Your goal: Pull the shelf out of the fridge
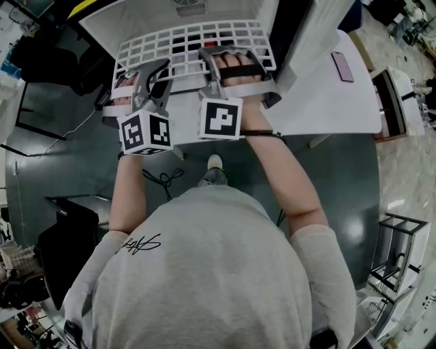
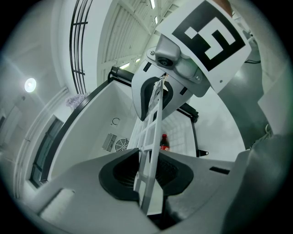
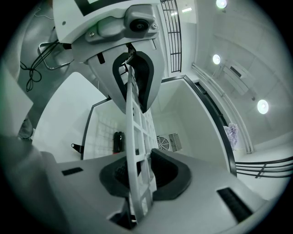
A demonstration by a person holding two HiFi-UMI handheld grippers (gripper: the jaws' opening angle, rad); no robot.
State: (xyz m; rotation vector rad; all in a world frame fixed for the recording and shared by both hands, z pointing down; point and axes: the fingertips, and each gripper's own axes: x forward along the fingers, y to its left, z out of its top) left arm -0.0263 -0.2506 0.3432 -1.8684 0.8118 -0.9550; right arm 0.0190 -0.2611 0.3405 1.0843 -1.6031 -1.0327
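Note:
The white wire shelf [image 1: 191, 46] sticks out of the open white fridge [image 1: 136, 20], its front edge toward me. My left gripper [image 1: 153, 73] is shut on the front edge near its left end. My right gripper [image 1: 231, 60] is shut on the same edge, further right. In the left gripper view the shelf [image 2: 149, 146] runs edge-on between the pads of the left gripper [image 2: 147, 176], and the right gripper [image 2: 158, 93] clamps it farther along. In the right gripper view the shelf [image 3: 135, 151] is pinched by the right gripper [image 3: 139, 176], with the left gripper [image 3: 133, 87] beyond.
A dark bottle with a red cap [image 2: 164, 142] stands deep inside the fridge beside a round fan vent [image 2: 121, 145]. A phone [image 1: 342, 66] lies on the white surface [image 1: 327, 102] at the right. Cables [image 1: 163, 178] and my shoe [image 1: 214, 163] are on the dark floor below.

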